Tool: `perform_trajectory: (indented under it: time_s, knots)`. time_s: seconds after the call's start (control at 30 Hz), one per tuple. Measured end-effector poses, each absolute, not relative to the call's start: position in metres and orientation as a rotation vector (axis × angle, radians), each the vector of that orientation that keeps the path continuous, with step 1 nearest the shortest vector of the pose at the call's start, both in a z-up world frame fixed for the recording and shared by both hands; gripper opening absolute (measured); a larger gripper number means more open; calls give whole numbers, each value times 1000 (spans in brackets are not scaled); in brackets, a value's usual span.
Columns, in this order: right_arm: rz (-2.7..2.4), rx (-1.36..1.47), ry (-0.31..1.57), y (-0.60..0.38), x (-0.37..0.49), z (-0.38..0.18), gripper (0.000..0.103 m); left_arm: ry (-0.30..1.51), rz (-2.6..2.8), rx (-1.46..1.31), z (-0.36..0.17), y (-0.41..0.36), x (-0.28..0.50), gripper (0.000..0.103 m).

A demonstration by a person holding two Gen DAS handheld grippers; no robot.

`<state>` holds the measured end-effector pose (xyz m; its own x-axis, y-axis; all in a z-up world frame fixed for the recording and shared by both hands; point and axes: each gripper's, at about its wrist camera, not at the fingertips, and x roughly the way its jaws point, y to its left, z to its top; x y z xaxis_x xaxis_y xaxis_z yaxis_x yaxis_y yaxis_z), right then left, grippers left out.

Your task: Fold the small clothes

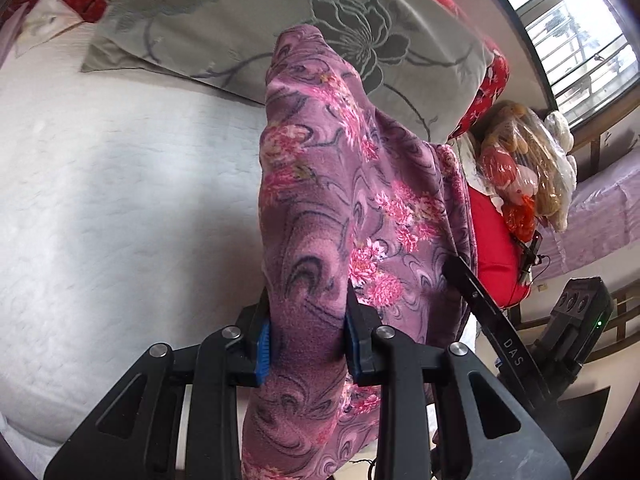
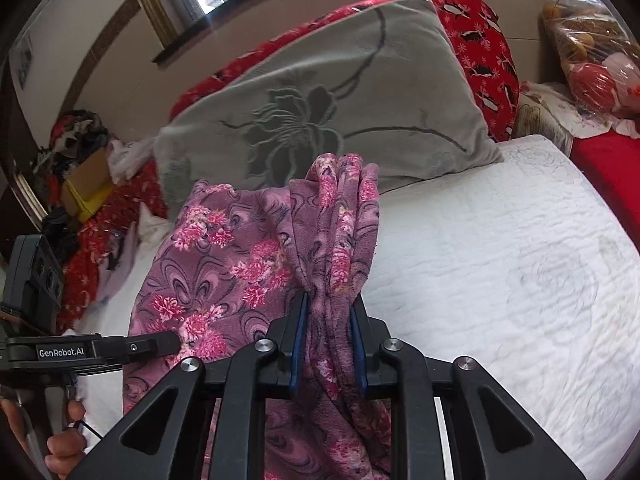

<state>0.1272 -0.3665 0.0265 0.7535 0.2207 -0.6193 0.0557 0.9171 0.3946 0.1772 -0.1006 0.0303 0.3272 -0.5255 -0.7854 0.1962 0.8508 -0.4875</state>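
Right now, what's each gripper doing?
Left gripper: shut on the purple floral garment.
Right gripper: shut on the same garment.

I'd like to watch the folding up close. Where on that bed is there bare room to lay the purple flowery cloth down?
The white quilt is bare to the right of the purple flowery cloth, up to the grey pillow; the left wrist view shows another open stretch below that pillow. It is crowded by the bagged stuffed toys and the cardboard box.

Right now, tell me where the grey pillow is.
The grey pillow lies at the bed's head, behind the purple floral garment, against the red quilt.
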Motion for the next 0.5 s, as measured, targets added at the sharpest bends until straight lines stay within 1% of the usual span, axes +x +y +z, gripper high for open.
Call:
perform_trajectory:
  time_s: [0.23, 0.5]
  knots:
    - [146, 395, 723, -328, 106, 37, 19, 1134, -442, -376, 32, -58, 155, 26]
    - [210, 397, 796, -287, 111, 19, 19, 1160, -364, -409, 2, -14, 150, 26]
